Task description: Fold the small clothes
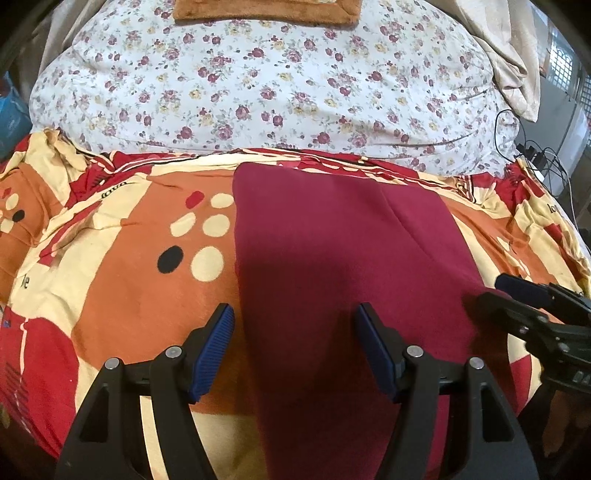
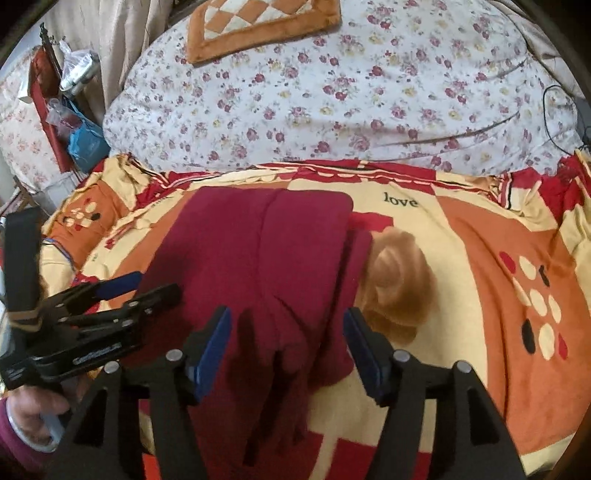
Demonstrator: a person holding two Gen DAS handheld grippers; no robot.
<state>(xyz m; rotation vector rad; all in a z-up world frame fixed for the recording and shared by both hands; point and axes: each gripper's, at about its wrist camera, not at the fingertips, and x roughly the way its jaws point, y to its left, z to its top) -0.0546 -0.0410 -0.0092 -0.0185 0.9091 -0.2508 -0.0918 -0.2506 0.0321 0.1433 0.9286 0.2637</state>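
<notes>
Maroon garment [image 1: 332,266] lay flat on the patterned blanket [image 1: 110,280], folded into a long strip running away from the cameras, far end stopping short of the floral quilt [image 1: 258,92]. A seam or fold line ran lengthwise down the garment [image 2: 266,258]; in the right wrist view a second layer edge showed along its right side, and the near end was bunched and wrinkled.

Left gripper [image 1: 295,350] was spread wide, blue pads [image 1: 212,354] apart, nothing between them but cloth underneath; it hung over the near left part of the garment, left finger over the blanket, right finger over the maroon cloth. Whether it touched the cloth could not be told.

Right gripper [image 2: 286,350] was also spread wide and grasped nothing, straddling the near right part of the garment, right finger at the garment's right edge. Contact with the cloth unclear.

In the right wrist view the left gripper [image 2: 147,288] appeared at the garment's left edge, fingers parted, held by a hand [image 2: 37,413] in a maroon sleeve.

Beyond the garment, on the floral quilt, sat an orange checkered mat [image 2: 262,26]. The word "love" [image 2: 400,201] was printed on the blanket just right of the garment's far end. Black cables [image 1: 535,155] lay at the quilt's right edge.
</notes>
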